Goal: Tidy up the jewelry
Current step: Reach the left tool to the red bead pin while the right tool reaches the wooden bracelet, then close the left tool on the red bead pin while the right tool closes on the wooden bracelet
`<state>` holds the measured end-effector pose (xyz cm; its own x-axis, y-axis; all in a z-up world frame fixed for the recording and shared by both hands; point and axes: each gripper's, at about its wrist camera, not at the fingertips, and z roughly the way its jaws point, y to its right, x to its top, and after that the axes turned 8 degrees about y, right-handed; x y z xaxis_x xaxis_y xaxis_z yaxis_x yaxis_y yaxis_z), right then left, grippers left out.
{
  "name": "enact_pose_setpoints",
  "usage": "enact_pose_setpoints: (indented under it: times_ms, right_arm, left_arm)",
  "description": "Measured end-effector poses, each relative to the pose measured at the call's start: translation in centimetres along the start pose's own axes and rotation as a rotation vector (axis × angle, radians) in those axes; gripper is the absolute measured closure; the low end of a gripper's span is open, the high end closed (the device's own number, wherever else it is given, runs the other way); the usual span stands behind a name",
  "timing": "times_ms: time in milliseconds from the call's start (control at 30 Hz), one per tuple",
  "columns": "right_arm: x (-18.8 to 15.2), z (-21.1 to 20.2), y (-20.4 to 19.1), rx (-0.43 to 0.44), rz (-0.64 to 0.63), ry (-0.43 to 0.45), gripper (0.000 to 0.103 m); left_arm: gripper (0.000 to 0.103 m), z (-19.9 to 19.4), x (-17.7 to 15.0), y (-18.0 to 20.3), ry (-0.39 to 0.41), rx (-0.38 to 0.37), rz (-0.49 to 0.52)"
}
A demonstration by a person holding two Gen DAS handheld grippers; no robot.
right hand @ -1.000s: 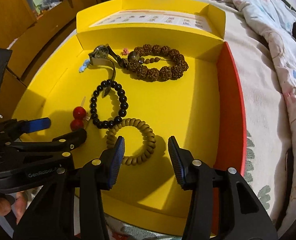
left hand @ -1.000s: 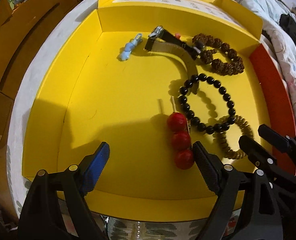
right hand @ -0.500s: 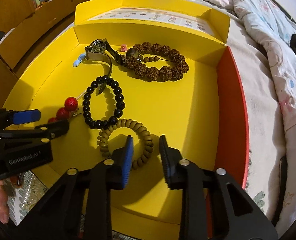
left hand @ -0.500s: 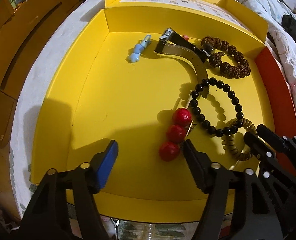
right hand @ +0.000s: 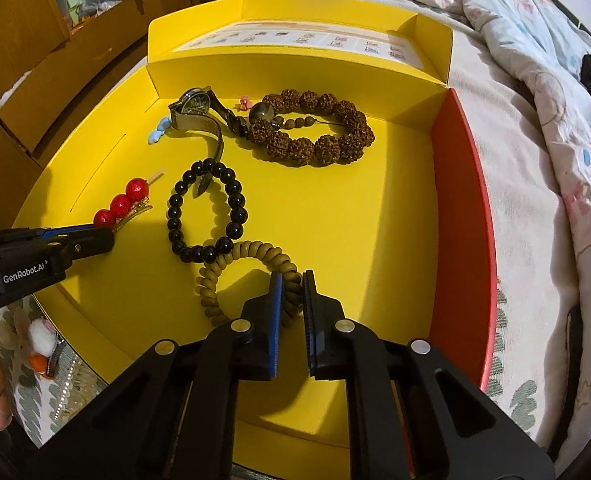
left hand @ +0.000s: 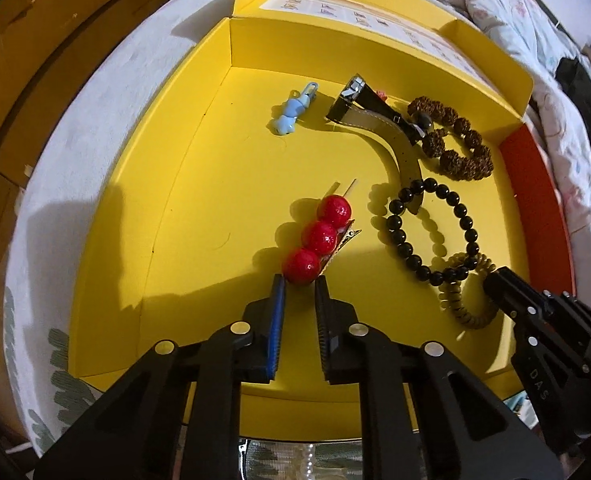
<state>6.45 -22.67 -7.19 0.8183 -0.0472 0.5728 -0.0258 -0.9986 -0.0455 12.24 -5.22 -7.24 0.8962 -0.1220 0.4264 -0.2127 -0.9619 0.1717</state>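
Claws have just been closing: our left claw [left hand: 300, 282] pinches the red clip [left hand: 318, 238], our right claw [right hand: 292, 280] the coil tie [right hand: 251, 276].

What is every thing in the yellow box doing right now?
left gripper: jaws just closed, pinching the red ball clip.
right gripper: jaws just closed, shut on the coil bracelet.
black bead bracelet: lying flat, overlapping the coil.
watch: on its side, strap open.
yellow box: open.

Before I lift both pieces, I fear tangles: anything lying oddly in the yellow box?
Yes: the black bead bracelet overlaps the coil hair tie in the right claw and the watch strap.
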Motion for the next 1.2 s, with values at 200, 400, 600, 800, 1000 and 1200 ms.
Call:
enact_pose_setpoints:
  times_ms: [200,400,600,800,1000,1200]
  right_arm:
    - [0.4,-1.2,0.4,0.031,0.027,0.03,0.092]
    - [1.1,-3.4,0.8,0.073,0.058,0.076,0.093]
    - [1.4,-4.2,1.1,0.1,0.083,0.09,0.093]
    - [1.3,-4.3,1.1,0.109,0.09,0.089,0.093]
    - [1.3,-4.3,1.5,0.111,0.098,0.087,0.093]
    - [1.4,-4.3,1.7,0.115,0.106,0.087,0.093]
  left_arm:
    - [0.099,-1.5,0.1,-0.4,0.031,-0.022,-0.013]
    - [0.099,-2.8,0.0,0.0,0.064,-0.047,-0.033]
    - [0.099,-3.1,0.2,-0.4,0.081,-0.06,-0.048]
    - [0.059,-2.8,1.2,-0.4,0.123,-0.052,-0.014]
    - [0.058,-1.6,2.1,0.4,0.125,-0.026,0.051]
    - [0.058,0.5,1.8,2.1,0.068,-0.017,0.134]
